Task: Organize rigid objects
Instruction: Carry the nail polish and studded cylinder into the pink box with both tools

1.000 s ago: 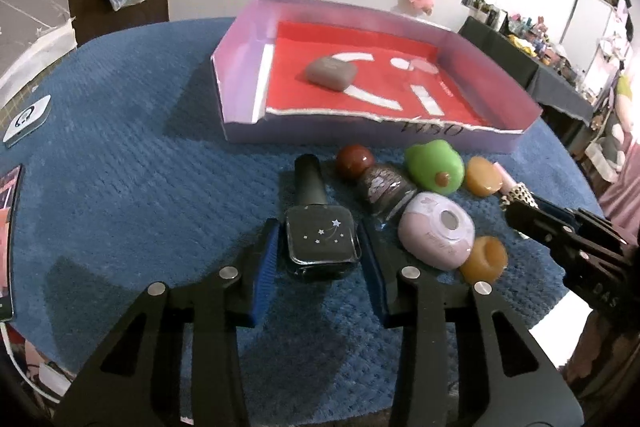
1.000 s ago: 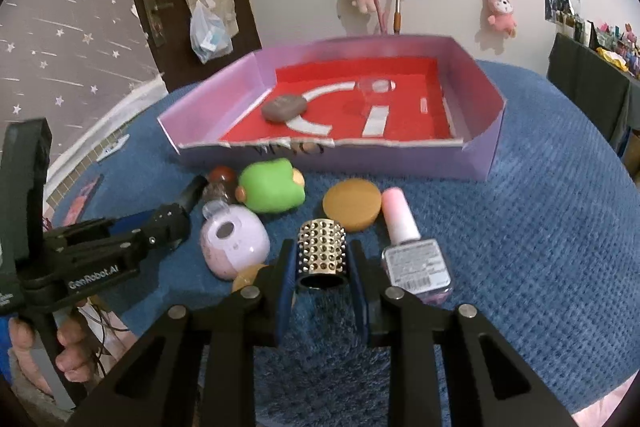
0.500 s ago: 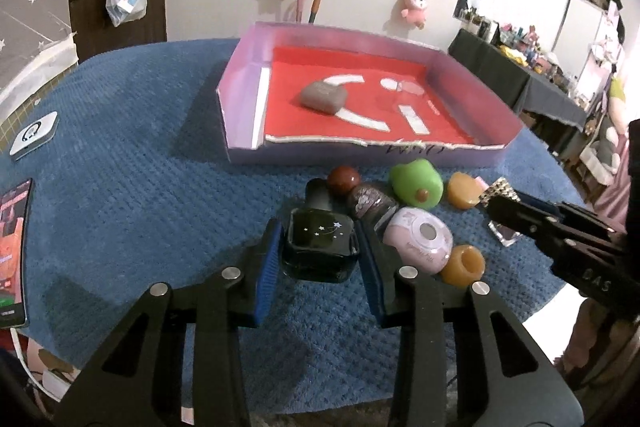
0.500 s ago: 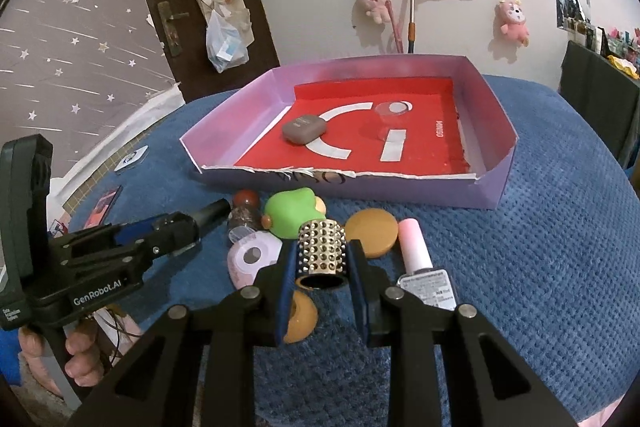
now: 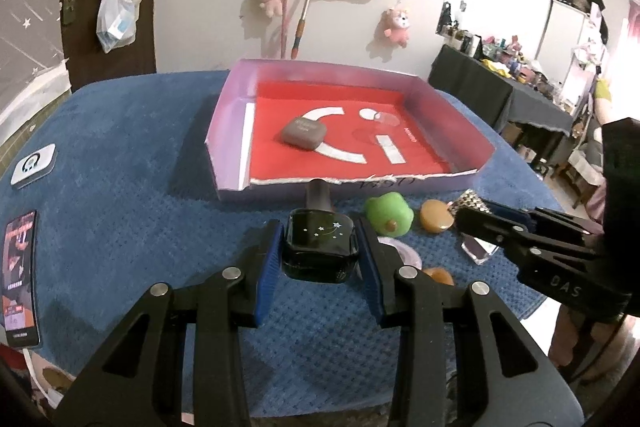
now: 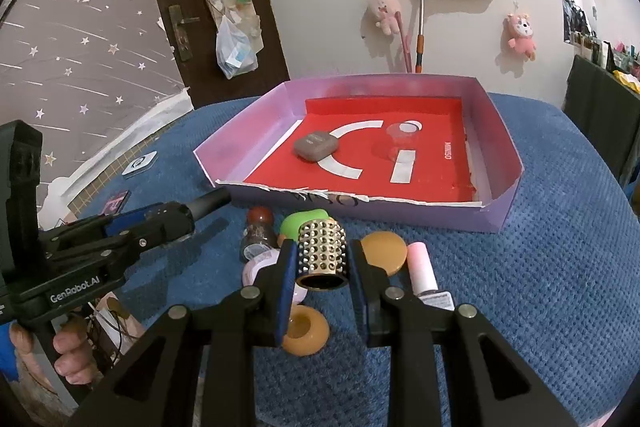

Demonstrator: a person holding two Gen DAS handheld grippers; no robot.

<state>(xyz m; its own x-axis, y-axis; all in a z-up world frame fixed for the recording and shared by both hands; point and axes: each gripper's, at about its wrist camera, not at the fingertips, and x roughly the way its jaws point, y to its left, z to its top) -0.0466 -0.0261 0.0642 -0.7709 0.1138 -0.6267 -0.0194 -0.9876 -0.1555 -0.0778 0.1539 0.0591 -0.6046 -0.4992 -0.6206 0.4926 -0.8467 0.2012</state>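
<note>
**Both hand-held grippers loaded, tray ahead**

The left hand-held gripper [image 5: 319,255] clamps a square black bottle [image 5: 319,247] by its flat sides, its dark cap pointing toward the tray [image 5: 226,131]. The right hand-held gripper [image 6: 323,269] is closed on a studded gold cylinder [image 6: 322,253], open end facing the camera. Both loads appear clear of the blue cloth on the desk [image 5: 120,155]. The purple-walled, red-floored tray lies just beyond, holding a grey case [image 5: 302,133] and a clear lid [image 6: 400,137]. Left on the cloth are a green toy [image 6: 302,223], an orange disc [image 6: 382,253], a pink-capped bottle [image 6: 424,277], an orange ring [image 6: 306,333] and others.

Likely hazards: the bottle's smooth faces could slip between the pads if tilted; its cap may catch the torn near wall on a low approach; the cylinder could roll after release; the two grippers, near one another, could collide over the tray.
</note>
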